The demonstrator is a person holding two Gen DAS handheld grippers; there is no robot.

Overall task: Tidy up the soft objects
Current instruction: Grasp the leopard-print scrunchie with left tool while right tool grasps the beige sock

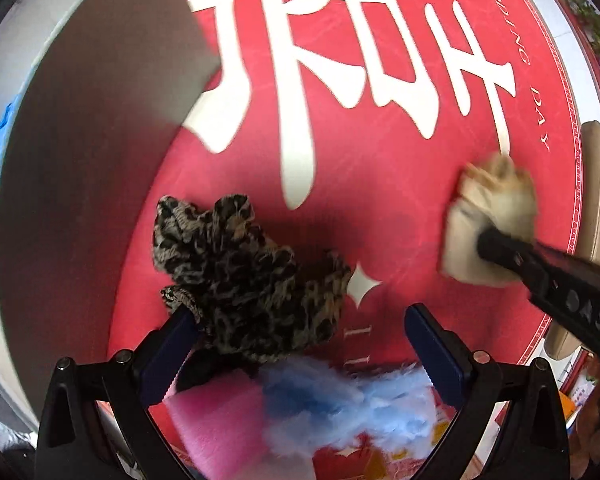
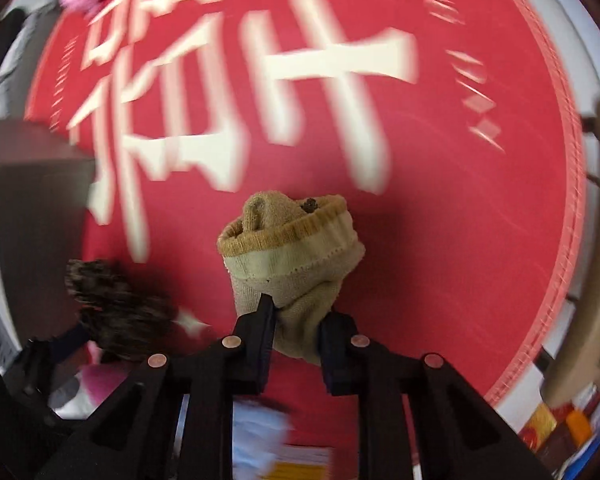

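Rolled beige knitted sock bundle (image 2: 290,256) on the round red printed mat (image 2: 480,208), long axis toward 12 o'clock, cuff end away. Right gripper (image 2: 296,334) pinches its near end. Left gripper (image 1: 300,334) spread wide; leopard-print fabric scrunchie (image 1: 244,276) touches its 9 o'clock finger.

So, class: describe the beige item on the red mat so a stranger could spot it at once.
Start at the red round mat with big white characters. Near its edge lies a rolled beige sock bundle, pinched in the right gripper. Unlike the leopard-print fabric and the fluffy blue piece, it is plain knit with a tan cuff.
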